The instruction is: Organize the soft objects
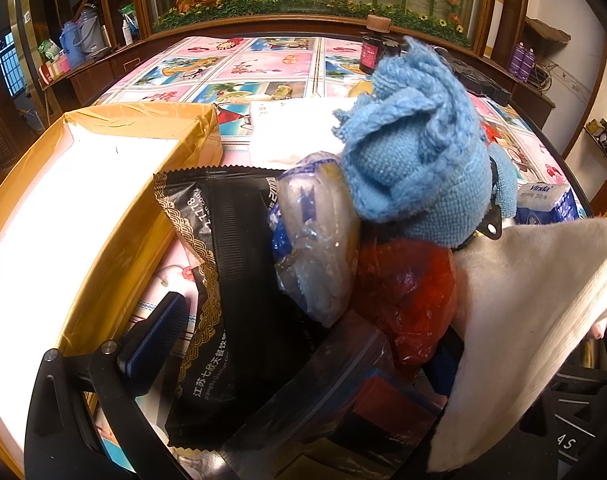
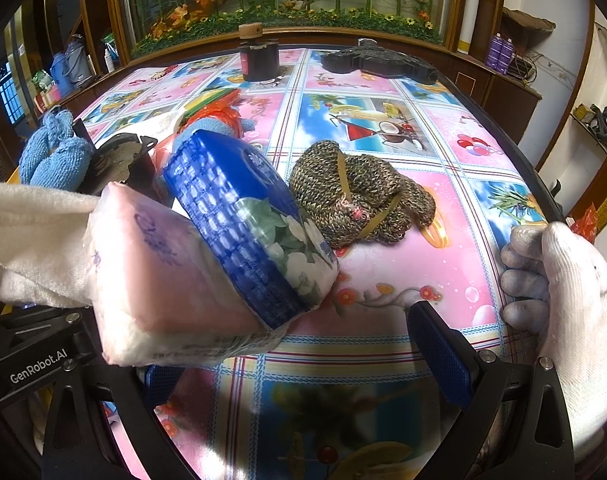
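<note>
Right gripper [image 2: 303, 344] spread wide, clamped on nothing, pads [image 2: 439, 354] apart above the patterned tablecloth [image 2: 443, 264]. Just left of it, two tissue packs [image 2: 207, 248], pink and blue, tilted. Ahead, a knitted bundle [image 2: 359, 196] resting. Left gripper [image 1: 295, 344] buried under bags [image 1: 239, 280], blue cloth [image 1: 415, 152], white towel [image 1: 523, 320]; cannot tell its opening. Cardboard box [image 1: 83, 200] to its left.

I read "GenRobot.AI" on the black gripper body [image 2: 37, 364] just below the white towel [image 2: 27, 240]. Left of the blue cloth [image 1: 415, 148], the black pouch [image 1: 223, 292] shows "江苏七欣天餐饮" and "21778"; right of that cloth, a tissue pack [image 1: 545, 202] reads "Vinda".
</note>
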`<state>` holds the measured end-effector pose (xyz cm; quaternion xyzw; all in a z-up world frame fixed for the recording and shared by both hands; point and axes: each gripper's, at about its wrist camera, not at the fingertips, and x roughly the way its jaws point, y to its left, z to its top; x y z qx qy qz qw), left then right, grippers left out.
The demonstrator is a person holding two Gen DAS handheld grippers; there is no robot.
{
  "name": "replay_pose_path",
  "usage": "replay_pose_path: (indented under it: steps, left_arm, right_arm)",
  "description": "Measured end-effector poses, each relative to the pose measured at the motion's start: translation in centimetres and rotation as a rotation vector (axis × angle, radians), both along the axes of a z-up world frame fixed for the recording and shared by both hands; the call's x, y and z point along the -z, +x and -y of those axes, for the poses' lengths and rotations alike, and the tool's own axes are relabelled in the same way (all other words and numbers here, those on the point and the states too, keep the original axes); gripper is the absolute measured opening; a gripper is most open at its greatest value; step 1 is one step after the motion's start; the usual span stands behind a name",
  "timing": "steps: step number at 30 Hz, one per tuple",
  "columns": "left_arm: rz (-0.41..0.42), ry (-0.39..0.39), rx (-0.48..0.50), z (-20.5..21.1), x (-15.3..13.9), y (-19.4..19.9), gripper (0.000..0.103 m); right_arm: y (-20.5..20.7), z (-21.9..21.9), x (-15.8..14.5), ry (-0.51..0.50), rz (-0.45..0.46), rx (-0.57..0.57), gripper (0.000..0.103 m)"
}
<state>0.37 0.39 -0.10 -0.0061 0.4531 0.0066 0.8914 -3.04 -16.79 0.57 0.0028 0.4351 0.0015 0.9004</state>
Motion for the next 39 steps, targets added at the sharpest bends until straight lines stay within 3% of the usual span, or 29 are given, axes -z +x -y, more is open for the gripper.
replay_pose_path:
  steps: [12,19,28,36,38,39]
  left_arm:
    - [-0.032,0.006,0.002,-0.2,-0.3,-0.1,0.103]
    - [-0.047,0.004,0.122,-0.9,-0.2,-2.3,0.103]
    - [-0.041,0.002,0.118,-1.0,-0.2,-2.3,0.103]
    - [-0.040,0.007,0.125,-0.4,-0.2,-2.2,0.103]
    - [-0.053,-0.011,0.126,-0.6,-0.5,-2.5,0.099]
    - [-0.057,-0.041,0.139,-0.8,-0.9,-2.8,0.092]
  right_arm:
    - [0.0,0.0,0.0,0.001,0.000,0.000,0.102]
    - [0.0,0.0,0.0,-0.001,-0.001,0.001,0.102]
    - [-0.3,-0.2,0.1,0.003,-0.004,-0.001,0.102]
    - [-1.5,0.0,-0.4,0.004,-0.070,-0.013,0.102]
    - [-1.5,0.0,-0.5,0.005,-0.068,-0.011,0.102]
    - [-1.5,0.0,-0.6,0.005,-0.067,-0.011,0.102]
